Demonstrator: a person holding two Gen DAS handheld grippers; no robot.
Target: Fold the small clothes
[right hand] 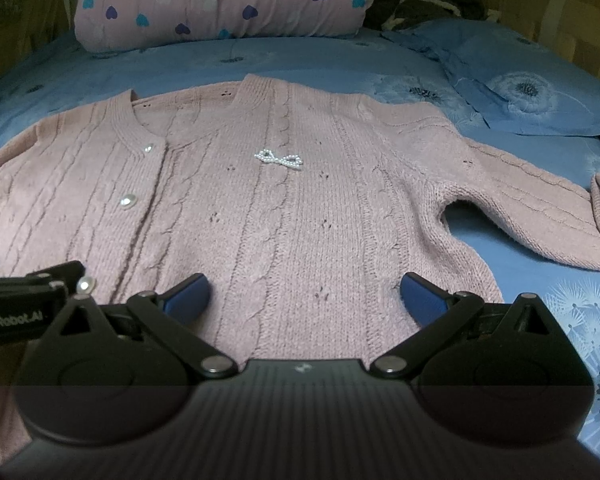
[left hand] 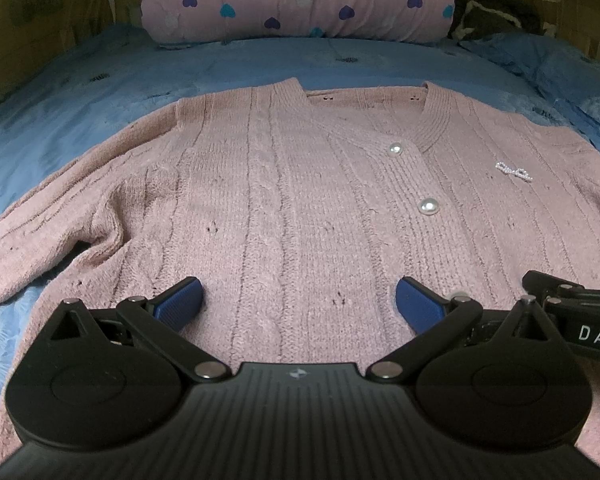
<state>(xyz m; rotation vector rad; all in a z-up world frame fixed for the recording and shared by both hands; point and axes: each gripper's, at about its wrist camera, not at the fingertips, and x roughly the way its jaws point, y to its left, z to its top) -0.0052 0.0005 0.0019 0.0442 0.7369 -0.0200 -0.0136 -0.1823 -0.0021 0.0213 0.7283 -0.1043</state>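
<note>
Blue floral bedsheet (left hand: 100, 92), pink heart-print bolster (left hand: 300, 0), blue pillow (right hand: 532, 92)

Right gripper (left hand: 588, 320) body, white letters "DAS", cut by frame edge. Left gripper (right hand: 16, 304) body, "enRobot.AI", start cut off.

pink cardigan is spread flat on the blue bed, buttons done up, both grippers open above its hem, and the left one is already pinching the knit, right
Not quite: the left gripper pinches nothing. The left wrist view shows its jaws spread wide over the pink cardigan. The rest holds: spread on the blue bed, buttoned, right gripper open too.

Dim, soft focus, fisheye-warped edges
</note>
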